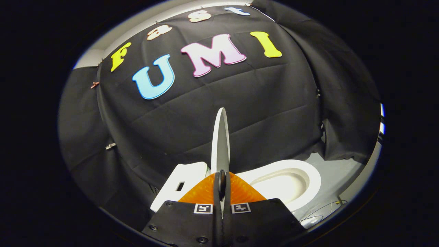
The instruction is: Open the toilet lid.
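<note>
Gripping the toilet lid (pixel 220 137) edge-on, your gripper (pixel 222 187) sits at the bottom centre of the frame with both orange fingers (pixel 202 192) pressed together on the lid's thin white rim. You can see the lid standing upright, rising from between the fingertips toward the middle of the frame like a narrow blade, its pale edge facing you.

To the lower right of your fingers the white toilet seat (pixel 310 178) lies open to view, its oval ring around the cream-coloured bowl (pixel 283 185). To the lower left, just beside the fingers, stands the white tank (pixel 181 181) with a small dark slot in its face. The lid stands between the tank and the seat.

Behind all of this the black cloth wall (pixel 267 109) fills the upper part of the frame, creased and pinned; a small metal clip (pixel 110 146) shows on it at the left. A grey floor (pixel 336 178) shows at the lower right beyond the seat, and thin cables (pixel 322 210) trail across it near the bowl's front.
</note>
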`<state>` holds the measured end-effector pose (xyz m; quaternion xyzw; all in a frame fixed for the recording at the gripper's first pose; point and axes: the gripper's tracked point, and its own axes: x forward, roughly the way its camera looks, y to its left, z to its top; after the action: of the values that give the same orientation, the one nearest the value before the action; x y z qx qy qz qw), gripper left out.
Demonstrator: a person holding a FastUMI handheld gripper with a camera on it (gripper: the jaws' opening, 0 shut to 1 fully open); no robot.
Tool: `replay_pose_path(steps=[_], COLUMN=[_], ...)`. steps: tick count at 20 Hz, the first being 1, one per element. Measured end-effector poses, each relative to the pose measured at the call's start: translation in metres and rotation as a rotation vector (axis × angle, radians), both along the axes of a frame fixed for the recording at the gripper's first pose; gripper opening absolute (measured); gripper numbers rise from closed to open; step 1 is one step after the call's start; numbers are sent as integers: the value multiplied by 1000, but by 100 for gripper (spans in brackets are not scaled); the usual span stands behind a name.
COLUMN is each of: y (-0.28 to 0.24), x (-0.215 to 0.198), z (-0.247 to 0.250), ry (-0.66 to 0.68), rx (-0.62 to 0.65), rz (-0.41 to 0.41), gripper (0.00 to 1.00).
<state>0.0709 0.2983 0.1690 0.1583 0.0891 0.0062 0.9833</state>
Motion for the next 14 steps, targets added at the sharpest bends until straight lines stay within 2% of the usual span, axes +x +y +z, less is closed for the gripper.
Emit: replay_pose_path(steps=[7,14], y=[61,105], x=[2,5], z=[5,1], ry=[-10,-40], rx=[-118,-254], rz=[-6,-58], gripper=[5,5])
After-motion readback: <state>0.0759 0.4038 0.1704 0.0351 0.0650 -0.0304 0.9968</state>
